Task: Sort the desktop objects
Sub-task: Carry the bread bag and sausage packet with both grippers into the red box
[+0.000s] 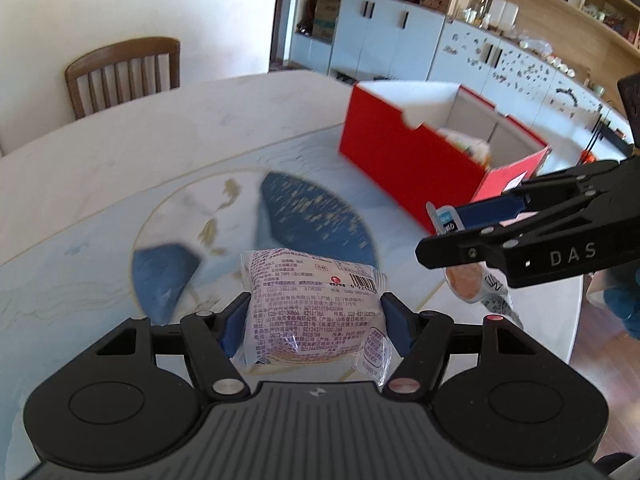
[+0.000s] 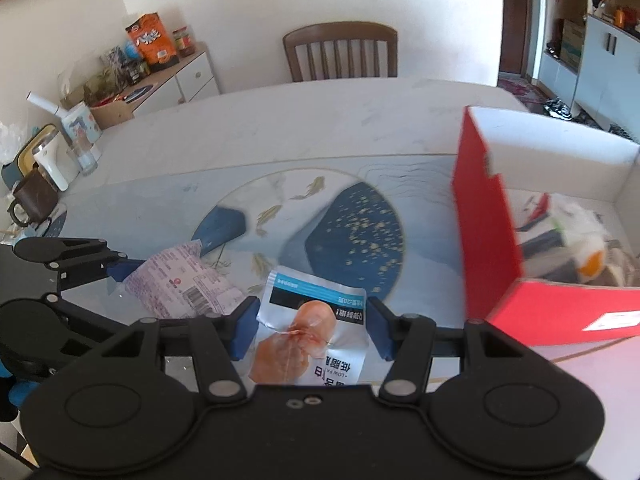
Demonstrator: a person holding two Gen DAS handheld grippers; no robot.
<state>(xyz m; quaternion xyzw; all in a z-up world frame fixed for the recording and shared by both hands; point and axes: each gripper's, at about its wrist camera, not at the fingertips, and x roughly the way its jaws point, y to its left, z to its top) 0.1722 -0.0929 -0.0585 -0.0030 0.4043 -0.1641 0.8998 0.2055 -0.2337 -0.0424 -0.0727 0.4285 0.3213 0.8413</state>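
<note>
My left gripper (image 1: 314, 312) is shut on a pink-printed bread packet (image 1: 316, 312) and holds it above the table. It also shows in the right wrist view (image 2: 180, 284) at the left. My right gripper (image 2: 312, 328) is shut on a white and blue snack pouch (image 2: 312, 332) with an orange picture. That pouch shows in the left wrist view (image 1: 464, 272) at the right, held by the right gripper (image 1: 444, 232). A red open box (image 1: 404, 152) (image 2: 484, 236) stands on the table to the right, with several packets inside.
The marble table (image 1: 160, 152) carries a round blue fish-patterned turntable (image 2: 320, 216). A wooden chair (image 2: 340, 52) stands behind it. A mug (image 2: 30, 200), a cup and small appliances crowd the table's left edge. Cabinets and shelves line the far wall (image 1: 400, 32).
</note>
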